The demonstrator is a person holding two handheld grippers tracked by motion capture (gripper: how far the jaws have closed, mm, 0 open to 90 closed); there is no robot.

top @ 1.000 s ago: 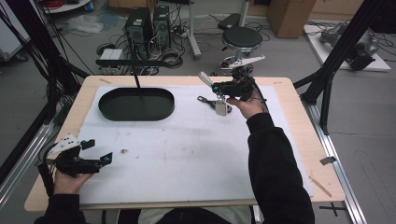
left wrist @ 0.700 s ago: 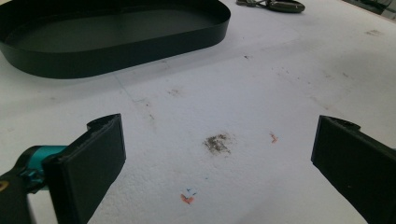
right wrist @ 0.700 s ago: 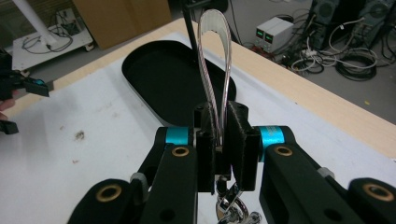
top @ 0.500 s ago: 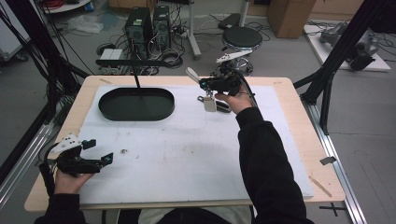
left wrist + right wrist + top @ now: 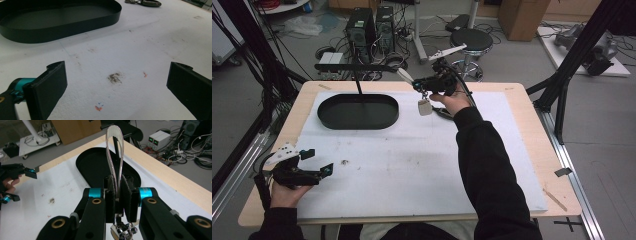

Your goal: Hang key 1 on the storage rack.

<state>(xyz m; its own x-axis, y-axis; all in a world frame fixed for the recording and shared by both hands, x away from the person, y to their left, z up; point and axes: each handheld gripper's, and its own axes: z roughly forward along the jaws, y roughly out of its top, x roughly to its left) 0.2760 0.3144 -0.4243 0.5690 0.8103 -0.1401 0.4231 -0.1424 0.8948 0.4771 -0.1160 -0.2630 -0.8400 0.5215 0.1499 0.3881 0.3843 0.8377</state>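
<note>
Right gripper (image 5: 424, 86) has shifted left along the table's far edge since a second ago, now near the black oval tray (image 5: 358, 111) at upper centre — jaws clamped on a keychain strap loop (image 5: 114, 157), its pale tag (image 5: 425, 107) dangling below; left gripper (image 5: 312, 161) unmoved at lower left, jaws wide apart over the white mat (image 5: 412, 160)

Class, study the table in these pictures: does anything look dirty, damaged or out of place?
The white mat is soiled: a brown smudge and small orange marks lie between the left claw jaws. Otherwise nothing stands out; the black tray sits flat, and the right claw pinches a strap loop.
</note>
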